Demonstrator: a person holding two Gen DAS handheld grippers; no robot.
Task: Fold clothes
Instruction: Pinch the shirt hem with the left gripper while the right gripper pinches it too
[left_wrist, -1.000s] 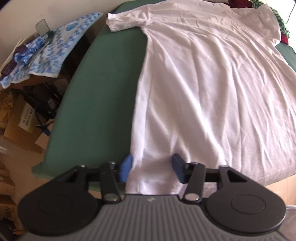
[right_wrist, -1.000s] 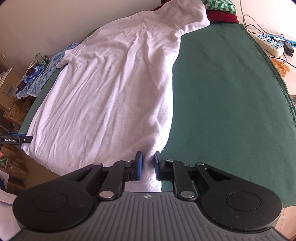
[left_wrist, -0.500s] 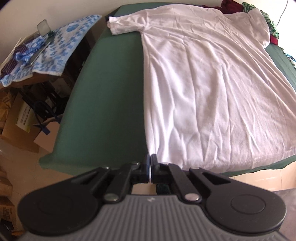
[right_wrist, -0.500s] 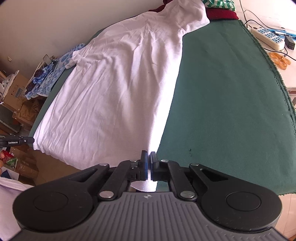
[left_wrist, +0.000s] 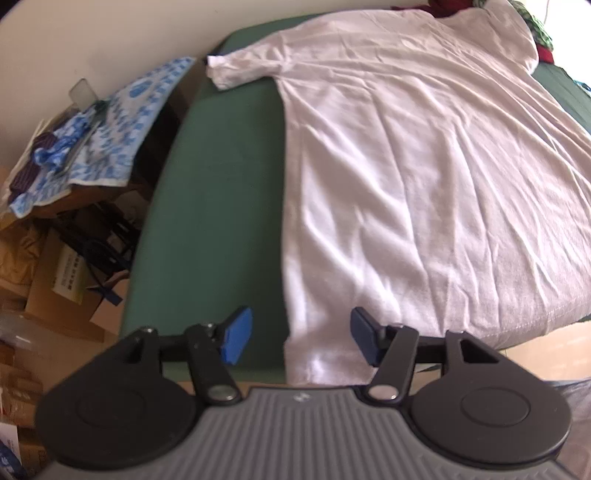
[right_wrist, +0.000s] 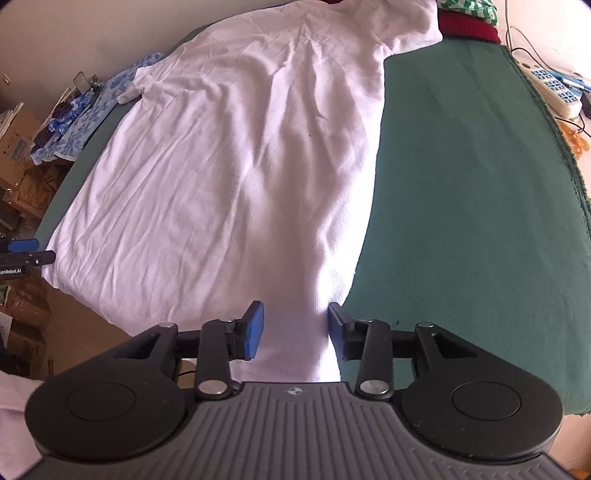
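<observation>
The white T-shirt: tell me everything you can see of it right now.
The white T-shirt is thin, wrinkled knit fabric, lying flat and unfolded on the green table cover, sleeves spread, hem at the near edge. Its far end touches a pile of red and green clothes. The open left gripper and right gripper each straddle a hem corner.

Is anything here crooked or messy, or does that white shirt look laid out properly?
Mostly fine. The white T-shirt lies flat on the green table cover, only lightly wrinkled. Its hem spills over the near edge, and its far right sleeve rests against a pile of red and green clothes. Both grippers are open.
</observation>
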